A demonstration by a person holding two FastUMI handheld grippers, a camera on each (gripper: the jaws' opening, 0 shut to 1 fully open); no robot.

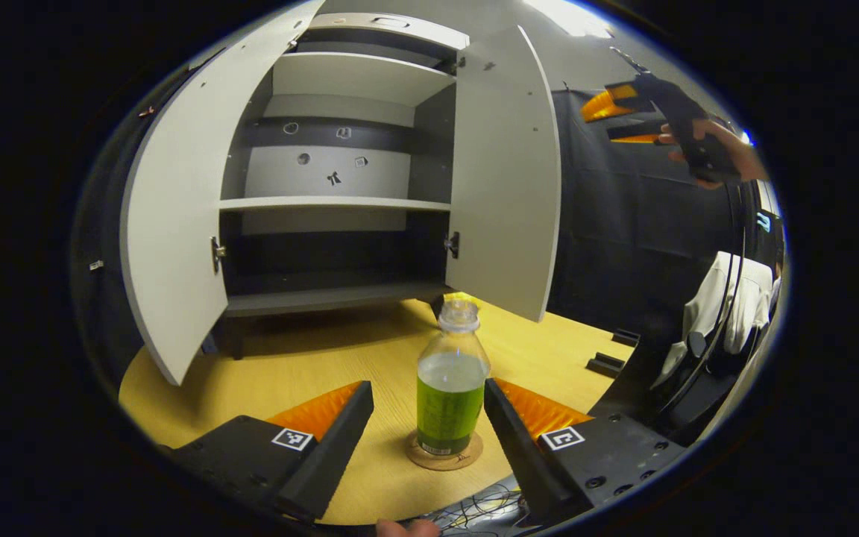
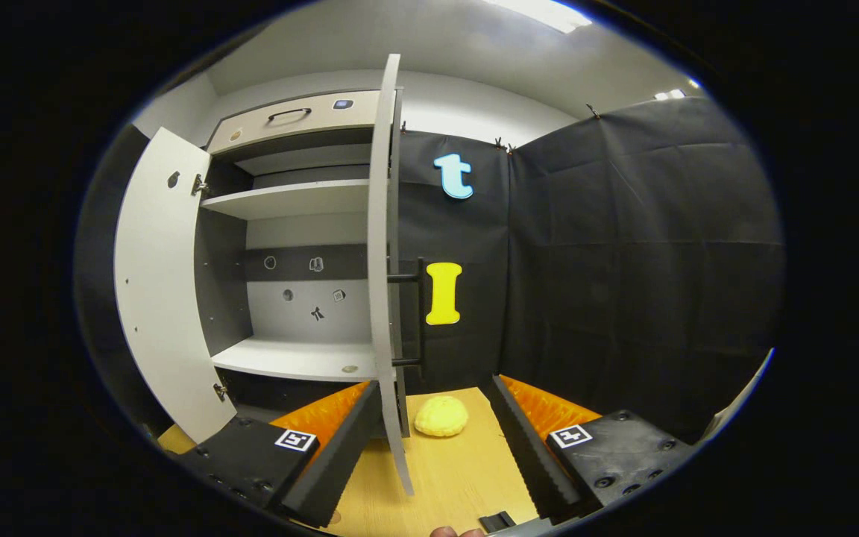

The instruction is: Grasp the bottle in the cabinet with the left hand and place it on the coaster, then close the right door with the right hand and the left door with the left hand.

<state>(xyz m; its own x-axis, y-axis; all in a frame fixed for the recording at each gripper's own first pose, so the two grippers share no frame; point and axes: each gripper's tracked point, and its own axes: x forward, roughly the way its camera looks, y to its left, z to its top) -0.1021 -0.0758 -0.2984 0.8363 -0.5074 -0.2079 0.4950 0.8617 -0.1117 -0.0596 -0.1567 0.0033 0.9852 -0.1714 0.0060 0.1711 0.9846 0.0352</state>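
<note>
Green liquid half-fills the clear plastic bottle point(image 1: 450, 388), standing upright on the coaster point(image 1: 444, 453), long axis vertical, cap up. I judge it light, smooth and slightly squashy (best taken at the waist). My left gripper point(image 1: 429, 432) brackets it, jaws spread, not touching. My right gripper point(image 2: 437, 440) gapes beside the right door point(image 2: 387, 261).

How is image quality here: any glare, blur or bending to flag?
Left gripper view: sharp, the bottle on its coaster well lit; the right door bows from fisheye. Right gripper view: ceiling light blown out; the door edge curves.
</note>
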